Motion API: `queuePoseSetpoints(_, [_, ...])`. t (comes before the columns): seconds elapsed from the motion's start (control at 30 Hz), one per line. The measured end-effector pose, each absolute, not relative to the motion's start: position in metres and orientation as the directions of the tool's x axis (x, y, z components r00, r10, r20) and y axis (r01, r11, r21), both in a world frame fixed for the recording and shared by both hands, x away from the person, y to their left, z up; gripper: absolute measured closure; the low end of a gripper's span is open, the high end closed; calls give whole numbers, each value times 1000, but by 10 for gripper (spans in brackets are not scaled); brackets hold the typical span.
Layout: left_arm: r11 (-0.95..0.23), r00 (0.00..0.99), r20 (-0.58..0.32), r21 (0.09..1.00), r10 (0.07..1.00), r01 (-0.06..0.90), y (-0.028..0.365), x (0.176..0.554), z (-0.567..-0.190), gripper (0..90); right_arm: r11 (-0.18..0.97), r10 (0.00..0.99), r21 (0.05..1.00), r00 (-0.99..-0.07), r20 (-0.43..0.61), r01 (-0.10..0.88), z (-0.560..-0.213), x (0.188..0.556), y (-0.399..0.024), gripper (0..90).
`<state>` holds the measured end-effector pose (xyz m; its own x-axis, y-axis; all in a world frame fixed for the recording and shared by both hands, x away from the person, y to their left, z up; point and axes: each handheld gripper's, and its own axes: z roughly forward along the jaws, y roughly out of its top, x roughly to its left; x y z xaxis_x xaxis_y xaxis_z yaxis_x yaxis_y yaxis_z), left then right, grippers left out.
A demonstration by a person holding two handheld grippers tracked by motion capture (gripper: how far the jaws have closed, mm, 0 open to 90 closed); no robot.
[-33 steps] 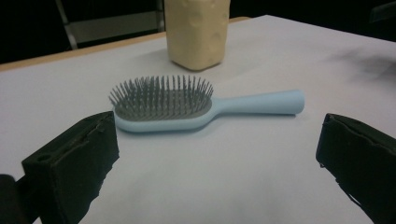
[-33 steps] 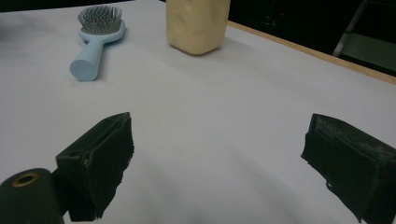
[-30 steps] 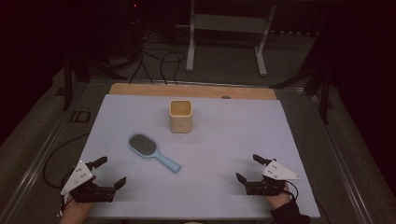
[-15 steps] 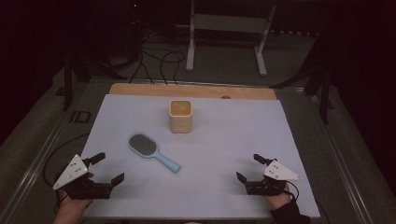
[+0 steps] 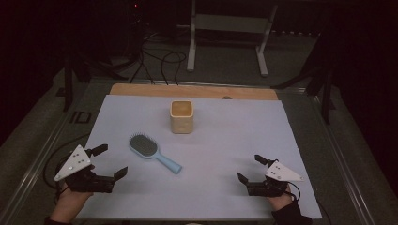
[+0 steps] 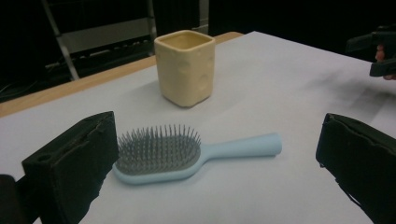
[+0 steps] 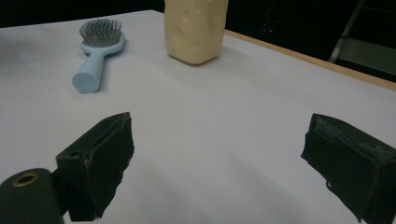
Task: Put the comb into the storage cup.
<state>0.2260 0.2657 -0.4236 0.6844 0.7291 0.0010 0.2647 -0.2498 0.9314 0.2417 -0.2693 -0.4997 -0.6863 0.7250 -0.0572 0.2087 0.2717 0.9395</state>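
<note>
Item 1: my left gripper, near left corner of the white surface, jaws spread wide with nothing between them, pointed right toward the brush.

Item 2: hairbrush, pale blue with grey bristles facing up, lying flat left of centre; head far-left, handle running near-right (in my left gripper view it sits just beyond the jaws, untouched).

Item 3: cream square cup, upright, far of centre, apart from the brush.

Item 4: my right gripper, near right, jaws equally wide apart, holding nothing.
</note>
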Motion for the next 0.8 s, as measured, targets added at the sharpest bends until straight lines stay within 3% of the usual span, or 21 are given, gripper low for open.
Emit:
queuePoseSetpoints(0.3, [-252, 708, -34, 921, 706, 296, 259, 238, -409, 0, 264, 724, 941, -688, -48, 212, -499, 242, -270, 81])
queuePoseSetpoints(0.8, [-354, 759, -1, 884, 651, 305, 230, 254, -403, 0, 266, 722, 940, -690, -48, 212, -500, 242, -269, 82])
